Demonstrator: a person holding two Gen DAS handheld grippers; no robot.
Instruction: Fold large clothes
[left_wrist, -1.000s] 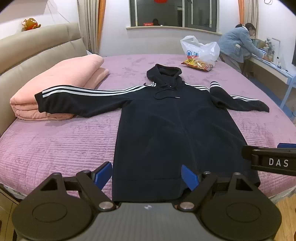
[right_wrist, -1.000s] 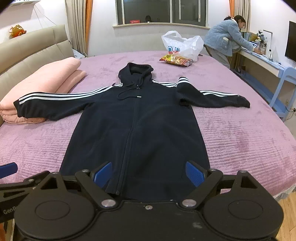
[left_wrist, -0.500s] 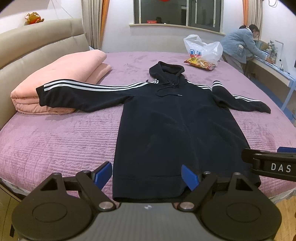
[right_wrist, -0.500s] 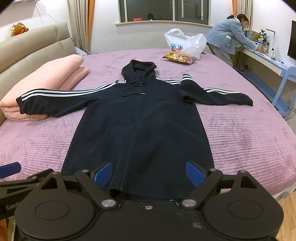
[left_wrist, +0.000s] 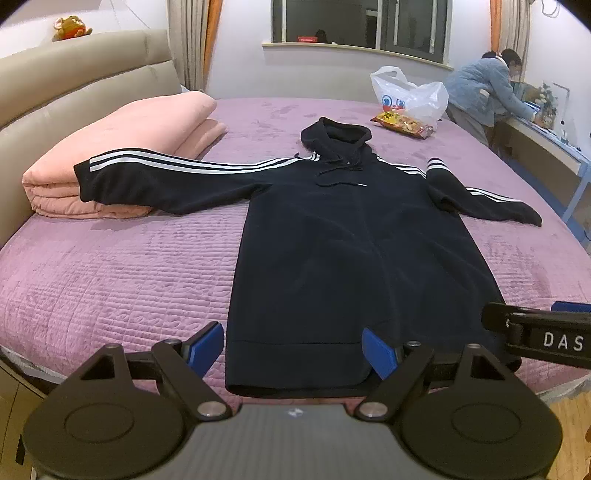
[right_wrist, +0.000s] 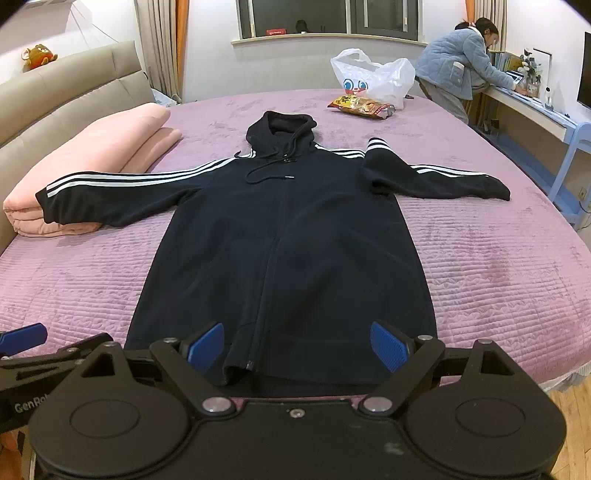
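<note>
Left gripper (left_wrist: 293, 349) is held with jaws spread, empty, above the hem | right gripper (right_wrist: 297, 347) likewise spread wide, grasping nothing | black hoodie (right_wrist: 284, 236) is laid flat, front up, on the purple bed (right_wrist: 498, 258), sleeves outstretched | one sleeve is draped over a folded pink blanket (left_wrist: 122, 147).

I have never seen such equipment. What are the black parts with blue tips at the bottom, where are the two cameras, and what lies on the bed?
Each picture comes from a camera mounted on a hand-held gripper, looking forward along its two blue-padded fingers. One shows the left gripper, the other the right gripper. Both are open and hold nothing. On the purple bed a black hoodie lies flat, sleeves spread; one sleeve rests on a folded pink blanket. Farther back lie a plastic bag and a snack packet.
</note>
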